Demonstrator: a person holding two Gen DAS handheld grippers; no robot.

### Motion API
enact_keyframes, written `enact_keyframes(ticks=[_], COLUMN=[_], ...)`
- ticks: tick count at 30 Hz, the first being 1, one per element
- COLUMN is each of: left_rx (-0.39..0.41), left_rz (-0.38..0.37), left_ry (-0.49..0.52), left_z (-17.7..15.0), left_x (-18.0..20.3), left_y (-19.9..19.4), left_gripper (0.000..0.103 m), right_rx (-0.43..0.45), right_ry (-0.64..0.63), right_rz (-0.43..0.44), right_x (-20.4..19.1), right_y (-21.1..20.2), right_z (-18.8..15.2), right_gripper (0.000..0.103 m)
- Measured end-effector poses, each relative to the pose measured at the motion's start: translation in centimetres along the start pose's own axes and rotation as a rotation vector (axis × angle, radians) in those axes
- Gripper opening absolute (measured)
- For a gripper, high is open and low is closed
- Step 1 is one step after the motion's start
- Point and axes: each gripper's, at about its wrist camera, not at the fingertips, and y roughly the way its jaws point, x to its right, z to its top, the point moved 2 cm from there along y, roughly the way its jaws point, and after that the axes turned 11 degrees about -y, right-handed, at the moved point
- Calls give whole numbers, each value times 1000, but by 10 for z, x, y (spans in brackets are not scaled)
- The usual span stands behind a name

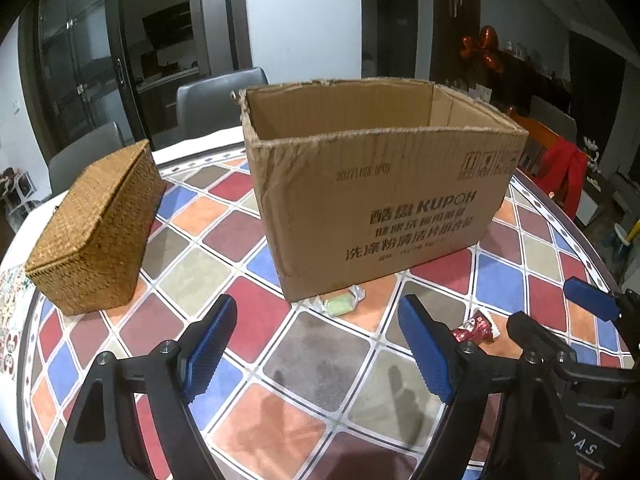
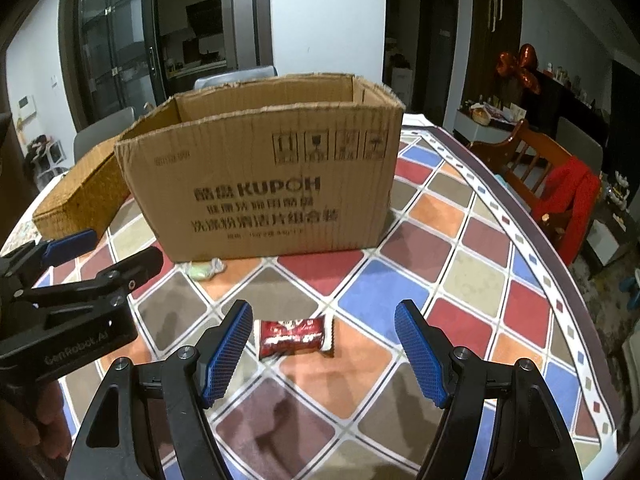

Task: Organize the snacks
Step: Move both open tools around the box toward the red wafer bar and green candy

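The left wrist view shows the whole wicker basket (image 1: 98, 232) at the far left of the worktop (image 1: 320, 360), its woven lid shut, so its contents cannot be told; in the right wrist view only one end of that basket (image 2: 80, 196) pokes out from behind the cardboard box (image 2: 264, 184). The box (image 1: 380, 196) stands open-topped at the middle of the chequered cloth, near the basket but apart from it. Only bare inner walls show from either view; its floor is hidden.

A green-wrapped snack (image 1: 338, 304) lies on the worktop against the box's near bottom edge, ahead of the left gripper (image 1: 316, 344), whose fingers stand wide apart with nothing between them. The right wrist view shows the same snack (image 2: 206, 269) blurred.

A dark red snack packet (image 2: 294, 336) lies flat on the worktop just ahead of the right gripper (image 2: 324, 354), whose fingers are likewise spread and empty. The left wrist view catches only part of that packet (image 1: 474, 326) behind its right finger.
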Motion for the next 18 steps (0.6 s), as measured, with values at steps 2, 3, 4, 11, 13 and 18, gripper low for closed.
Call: enact_keyframes(ticks=[2, 3, 4, 11, 13, 18], left_rx=[-8, -11, -13, -29, -32, -53], left_rz=[-3, -5, -7, -18, -20, -28], left_ry=[0, 1, 3, 7, 7, -4], left_z=[-3, -4, -5, -8, -8, -8], left_x=[-1, -1, -2, -6, -6, -4], left_y=[5, 8, 10, 26, 30, 45], left_gripper=[83, 83, 83, 82, 81, 79], right_rx=[-9, -13, -20, -56, -66, -90], right_ry=[-4, -6, -10, -21, -19, -13], right_rz=[5, 6, 9, 24, 27, 37], right_x=[-3, -4, -6, -18, -20, -25], right_y=[4, 6, 8, 23, 28, 40], right_z=[-4, -5, -7, -16, -18, -21], right_gripper=[74, 74, 74, 74, 74, 74])
